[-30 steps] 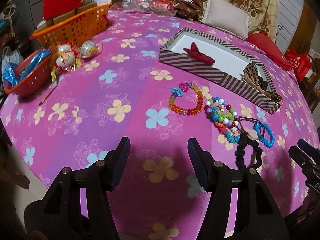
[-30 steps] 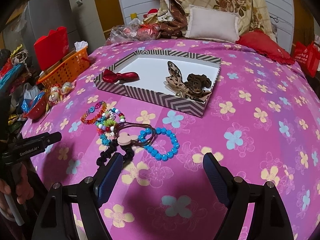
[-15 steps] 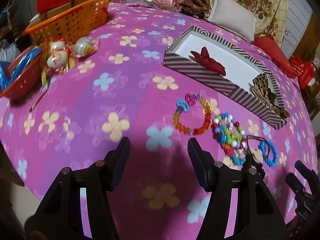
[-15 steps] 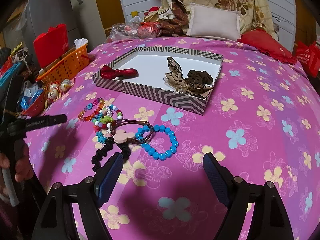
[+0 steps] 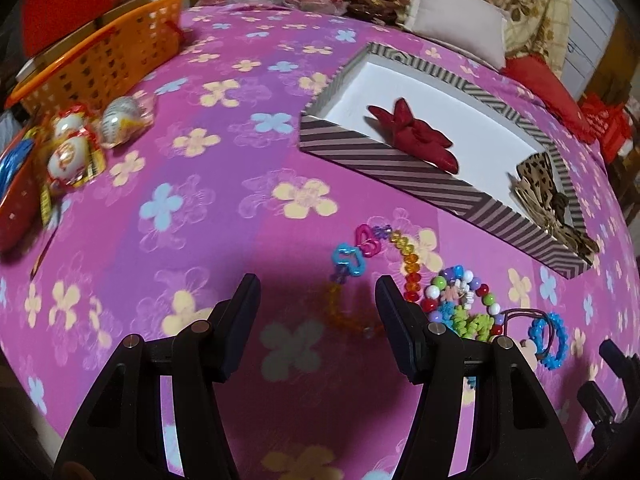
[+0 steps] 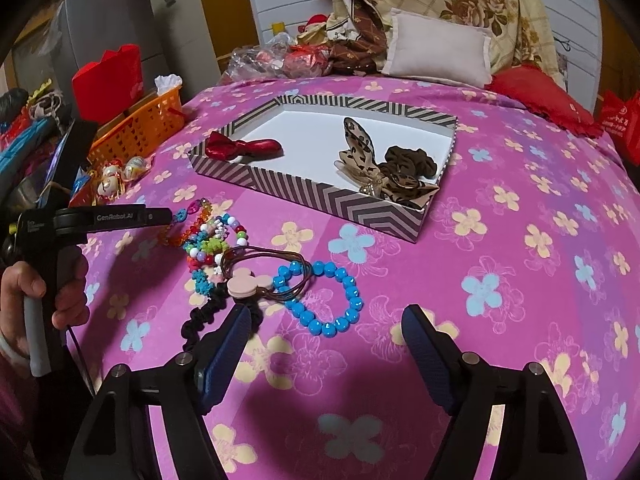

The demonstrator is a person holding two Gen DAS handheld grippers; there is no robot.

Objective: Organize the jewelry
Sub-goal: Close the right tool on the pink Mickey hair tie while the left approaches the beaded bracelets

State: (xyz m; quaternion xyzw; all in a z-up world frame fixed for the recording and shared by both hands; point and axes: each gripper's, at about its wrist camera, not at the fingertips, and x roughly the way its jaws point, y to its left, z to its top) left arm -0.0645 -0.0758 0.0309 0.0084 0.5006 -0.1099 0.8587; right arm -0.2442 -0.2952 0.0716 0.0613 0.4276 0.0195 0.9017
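- A striped tray (image 6: 336, 200) sat on a bed (image 6: 520, 280) under a pink flowered cover, holding a red bow (image 6: 244, 148) and a leopard bow (image 6: 360, 152), likely already sorted
- Bracelets lay heaped just in front of the tray: an orange one (image 5: 408, 260), a mixed-bead one (image 5: 460, 300) and a blue one (image 6: 328, 300), with a black scrunchie (image 6: 208, 316) at the near edge
- The left hand-held gripper (image 5: 316, 308) hovered with jaws apart and empty over the orange bracelet, probably to pick it up
- The right hand-held gripper (image 6: 324, 340) had jaws apart, just narrowing, gripping nothing, with the blue bracelet ahead of them
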